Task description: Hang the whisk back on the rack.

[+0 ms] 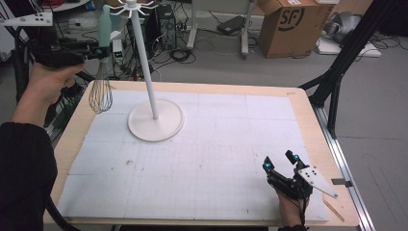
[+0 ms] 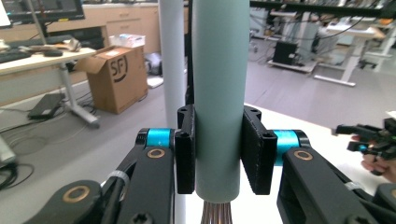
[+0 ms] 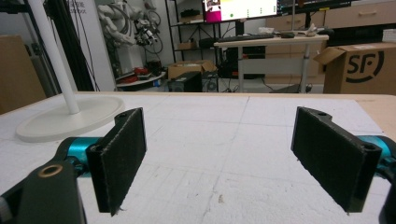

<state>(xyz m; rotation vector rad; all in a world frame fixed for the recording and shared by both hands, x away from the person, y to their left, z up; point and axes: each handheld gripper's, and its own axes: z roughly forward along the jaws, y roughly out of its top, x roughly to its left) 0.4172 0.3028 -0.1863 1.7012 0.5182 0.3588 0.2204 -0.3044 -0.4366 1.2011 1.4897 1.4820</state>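
Left hand-held gripper (image 1: 98, 53) raised above the far left corner of the wooden table with white gridded mat (image 1: 211, 159), clamped on the pale green cylindrical handle of a wire balloon whisk (image 1: 102, 72). Handle upright between the two black pads (image 2: 186, 154) in the left gripper view, pads pressed flat against both sides, grip low on the handle, just above the point where the wires begin. Wire head hanging below the jaws, over the table's left edge, not touching the surface. Handle top extending above the grip, close beside the white pole of the white metal hook stand with round base (image 1: 155, 120). Stand base resting on the mat, just right of the whisk head, apart from it.

Right hand-held gripper (image 1: 280, 161) low at the near right corner of the table, jaws spread wide, nothing between them; bare mat visible through the gap in the right gripper view. Well apart from whisk and stand.
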